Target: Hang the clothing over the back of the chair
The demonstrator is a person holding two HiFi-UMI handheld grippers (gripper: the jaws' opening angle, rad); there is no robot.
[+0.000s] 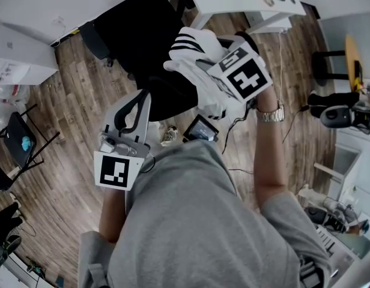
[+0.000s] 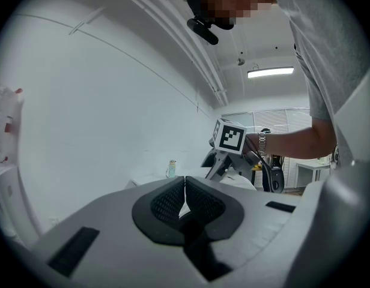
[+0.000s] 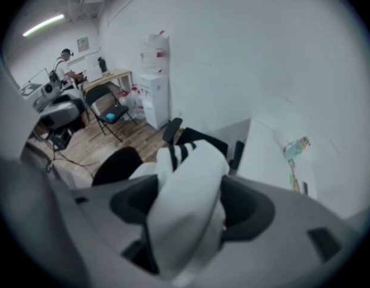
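While clothing (image 1: pixel 194 47) fills the wide right claw (image 3: pixel 190 197), the chair (image 1: pixel 134 32) is half-hidden.

Wood floor (image 1: pixel 71 101), blk office chair (image 1: pixel 137 29) on it (folding chair (image 1: pixel 17 140) at left)

Even light from a ceiling strip lamp (image 2: pixel 270 72), dark fisheye corners, soft right gripper view
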